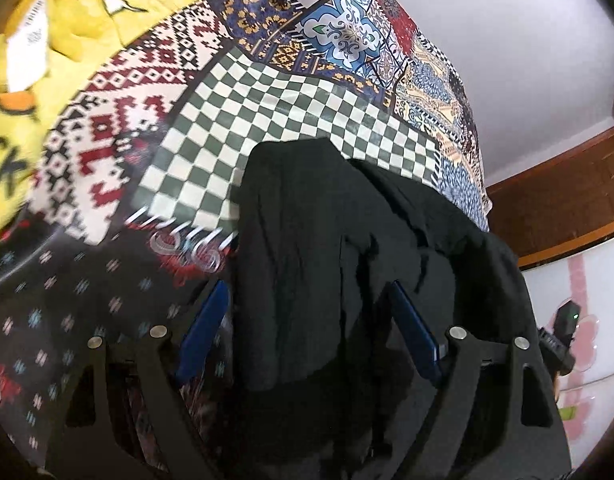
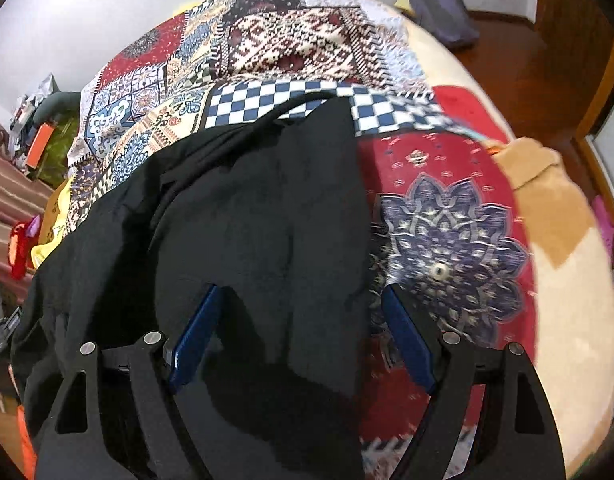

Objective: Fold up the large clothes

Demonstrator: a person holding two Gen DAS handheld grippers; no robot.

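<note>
A large black garment (image 1: 347,264) lies rumpled on the patchwork bedspread (image 1: 291,104). In the left wrist view it runs from the green checked patch down under my left gripper (image 1: 309,286), which is open, its blue pads (image 1: 205,328) standing wide on either side of the cloth's left part. In the right wrist view the same black garment (image 2: 247,220) ends in a straight right edge. My right gripper (image 2: 303,288) straddles that edge, open, one blue pad (image 2: 195,340) over the black cloth and the other over the red bedspread (image 2: 459,152).
A yellow printed garment (image 1: 31,64) lies at the bed's far left. A beige blanket (image 2: 563,280) covers the right side. A dark bag (image 2: 443,8) sits on the wooden surround. Clutter (image 2: 39,140) stands beside the bed. A black device with a green light (image 1: 567,320) shows at the right.
</note>
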